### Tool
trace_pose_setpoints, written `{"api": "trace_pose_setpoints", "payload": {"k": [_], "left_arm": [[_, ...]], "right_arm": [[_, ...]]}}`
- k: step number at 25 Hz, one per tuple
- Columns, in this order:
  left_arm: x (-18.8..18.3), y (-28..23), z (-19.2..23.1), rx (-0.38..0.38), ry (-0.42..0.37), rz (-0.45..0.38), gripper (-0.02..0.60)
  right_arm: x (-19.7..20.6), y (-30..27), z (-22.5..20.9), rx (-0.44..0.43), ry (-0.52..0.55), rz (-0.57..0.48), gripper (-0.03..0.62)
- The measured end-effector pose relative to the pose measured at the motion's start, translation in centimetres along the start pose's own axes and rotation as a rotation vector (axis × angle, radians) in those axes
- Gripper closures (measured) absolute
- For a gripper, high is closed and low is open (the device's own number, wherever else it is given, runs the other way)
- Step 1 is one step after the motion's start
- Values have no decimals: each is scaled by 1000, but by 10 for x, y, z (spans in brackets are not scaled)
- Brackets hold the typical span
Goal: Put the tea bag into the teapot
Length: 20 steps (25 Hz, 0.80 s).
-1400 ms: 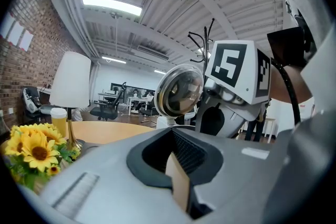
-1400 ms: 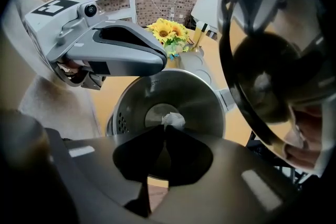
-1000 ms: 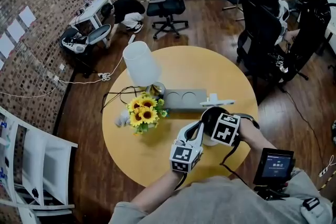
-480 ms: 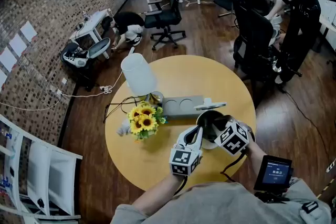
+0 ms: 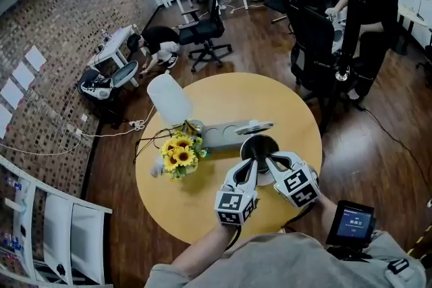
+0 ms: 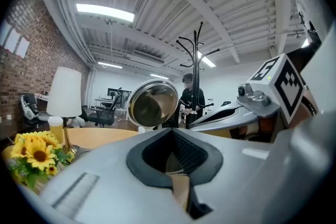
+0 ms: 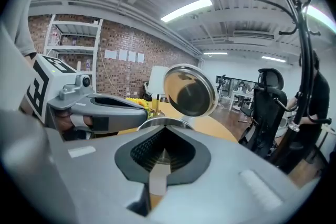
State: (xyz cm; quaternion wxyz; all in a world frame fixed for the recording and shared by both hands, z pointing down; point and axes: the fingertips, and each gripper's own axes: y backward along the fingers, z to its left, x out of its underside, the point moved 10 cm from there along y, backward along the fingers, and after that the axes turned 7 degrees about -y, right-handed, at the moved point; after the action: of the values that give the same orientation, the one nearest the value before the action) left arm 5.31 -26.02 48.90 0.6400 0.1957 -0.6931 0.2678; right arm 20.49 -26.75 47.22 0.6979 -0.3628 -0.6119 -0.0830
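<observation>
The teapot (image 5: pixel 260 147) stands near the table's front edge with its shiny round lid (image 6: pixel 153 105) (image 7: pixel 190 91) tipped up and open. Its rim (image 7: pixel 161 123) shows just beyond the right jaws. My left gripper (image 5: pixel 252 166) (image 6: pixel 176 168) and right gripper (image 5: pixel 269 164) (image 7: pixel 159 165) come together from either side right over the pot, tips almost touching. Both are shut. A thin tan paper strip, which looks like the tea bag (image 6: pixel 180 189), sits pinched in the left jaws. A pale strip of it (image 7: pixel 156 181) shows in the right jaws. The rest of the bag is hidden.
On the round yellow table (image 5: pixel 202 202) a grey tray (image 5: pixel 226 135) lies behind the pot. A bunch of sunflowers (image 5: pixel 177 155) and a white lamp (image 5: pixel 169 99) stand to the left. Office chairs (image 5: pixel 206 29) and a coat stand (image 5: pixel 351 17) are beyond the table.
My right gripper has drawn back off the top of the pot and swung in beside the left one. The open lid now shows. The left gripper has barely moved.
</observation>
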Motion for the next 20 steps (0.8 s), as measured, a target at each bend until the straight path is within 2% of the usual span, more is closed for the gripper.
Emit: {"api": "trace_pose_setpoints", "payload": {"k": [4, 10, 20], "left_arm": [[-2, 12, -10, -2, 8, -13, 580], [-3, 27, -28, 65, 12, -33, 580], [5, 119, -54, 193, 12, -45, 580]], "right_arm": [[2, 14, 6, 6, -25, -40, 585], [10, 39, 30, 37, -47, -68, 585], [42, 96, 128, 151, -112, -67, 585]]}}
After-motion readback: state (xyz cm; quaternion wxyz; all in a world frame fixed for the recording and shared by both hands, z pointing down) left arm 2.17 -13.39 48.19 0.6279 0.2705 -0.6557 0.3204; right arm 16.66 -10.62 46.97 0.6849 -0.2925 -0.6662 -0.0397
